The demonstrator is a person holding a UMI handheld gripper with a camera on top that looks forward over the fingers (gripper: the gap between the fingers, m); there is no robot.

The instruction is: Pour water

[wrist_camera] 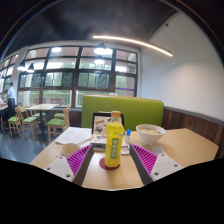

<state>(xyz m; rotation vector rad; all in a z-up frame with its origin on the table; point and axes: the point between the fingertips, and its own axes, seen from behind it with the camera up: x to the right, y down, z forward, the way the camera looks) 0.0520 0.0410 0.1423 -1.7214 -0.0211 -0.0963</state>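
A yellow bottle (115,138) with a yellow cap stands upright on a round red coaster (110,162) on the wooden table (190,145). It sits between my gripper's (106,153) two fingers, near their tips, with a gap on each side. The gripper is open; its purple pads (62,162) flank the bottle left and right. A white bowl (150,130) rests on the table beyond the right finger. A small white cup (71,147) lies just past the left finger.
Behind the bottle lie a dark tablet-like object (103,123) and a blue-and-white item (126,140). A green bench (125,106) backs the table. Further tables and chairs (35,115) stand to the left by large windows, with a person (10,98) there.
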